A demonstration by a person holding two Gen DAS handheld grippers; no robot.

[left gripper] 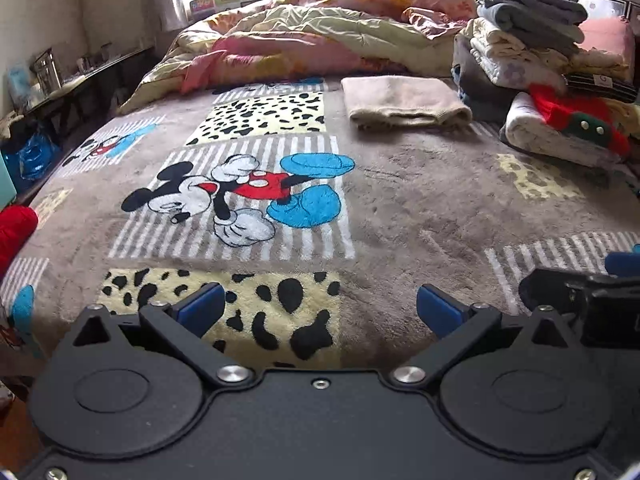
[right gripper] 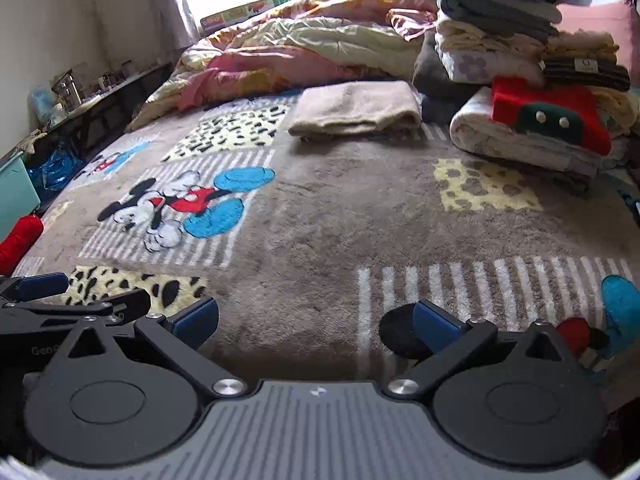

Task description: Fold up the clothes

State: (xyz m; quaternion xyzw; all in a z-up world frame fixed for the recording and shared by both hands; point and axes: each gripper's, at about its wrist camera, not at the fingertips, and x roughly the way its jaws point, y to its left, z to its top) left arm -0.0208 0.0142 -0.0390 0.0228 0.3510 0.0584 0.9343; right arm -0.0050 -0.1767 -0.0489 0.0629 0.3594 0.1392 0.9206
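A folded beige garment [left gripper: 404, 102] lies on the Mickey Mouse blanket [left gripper: 400, 208] at the far side of the bed; it also shows in the right wrist view [right gripper: 356, 110]. A stack of folded clothes [left gripper: 532, 40] stands at the far right, also in the right wrist view [right gripper: 504, 28]. A red and green garment [right gripper: 548, 112] lies on a white folded piece. My left gripper [left gripper: 320, 310] is open and empty over the near blanket edge. My right gripper [right gripper: 316, 320] is open and empty beside it. A red cloth [left gripper: 14, 228] lies at the left edge.
A crumpled pink and yellow quilt [left gripper: 312, 36] lies along the far side under the window. A dark side table [left gripper: 80, 80] with jars and a blue bag [left gripper: 34, 158] stand to the left of the bed. A teal box [right gripper: 14, 196] is at the left.
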